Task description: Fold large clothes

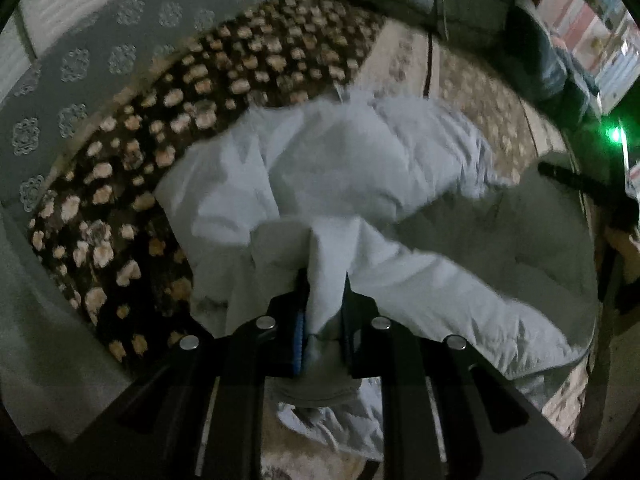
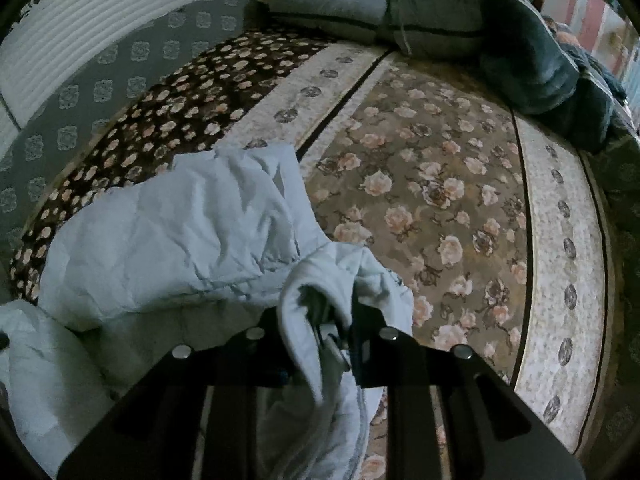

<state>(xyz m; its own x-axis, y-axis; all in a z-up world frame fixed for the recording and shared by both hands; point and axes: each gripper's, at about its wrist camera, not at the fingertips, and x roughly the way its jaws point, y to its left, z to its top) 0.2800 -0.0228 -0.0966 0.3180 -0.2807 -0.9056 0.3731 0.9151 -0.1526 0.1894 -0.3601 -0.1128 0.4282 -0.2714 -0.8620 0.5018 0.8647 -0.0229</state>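
A large pale blue quilted garment [image 1: 340, 160] lies crumpled on a flowered bed cover [image 1: 132, 168]. My left gripper [image 1: 324, 280] is shut on a bunched fold of it, and the cloth rises as a ridge out of the black fingers. In the right wrist view the same garment [image 2: 172, 232] spreads to the left. My right gripper [image 2: 340, 304] is shut on another bunch of its cloth, which drapes over the left finger and hangs down between the arms. Both grippers point steeply down at the bed.
The rose-patterned cover [image 2: 440, 200] stretches to the right with pale bands [image 2: 560, 240]. Grey pillows [image 2: 380, 4] and a dark folded blanket [image 2: 540, 68] lie at the far edge. A patterned grey headboard [image 2: 80, 92] runs along the left. A green light [image 1: 614, 134] glows at the right.
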